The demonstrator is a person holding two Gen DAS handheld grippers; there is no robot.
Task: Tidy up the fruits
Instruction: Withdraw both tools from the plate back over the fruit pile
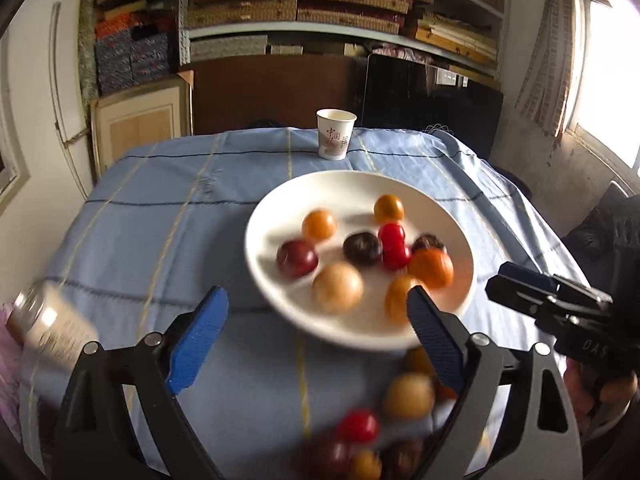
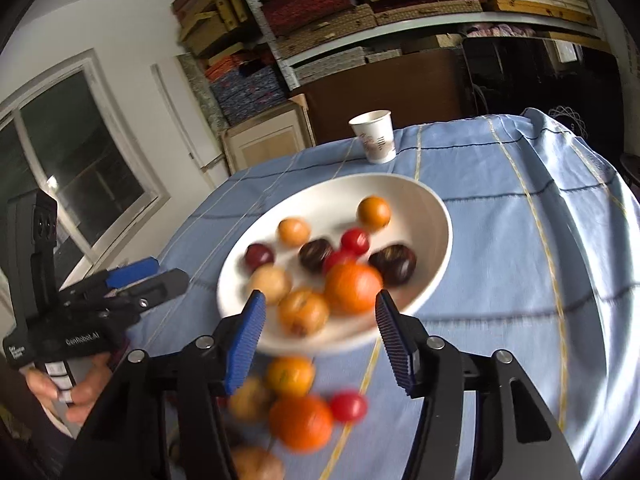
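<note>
While both grippers hang open and empty short of the white plate [image 2: 434,236], note that the loose fruits [image 2: 300,420] lie on the tablecloth [image 2: 520,260] on its near side. They sit below and between your right gripper [image 2: 320,336] jaws; your left gripper [image 1: 316,320] has them off to its right, so the right is the nearer.

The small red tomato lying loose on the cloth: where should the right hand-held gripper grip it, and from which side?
Grip the small red tomato across its round middle, coming down from above. The big orange crowds its left side, so set the fingers front and back.
</note>
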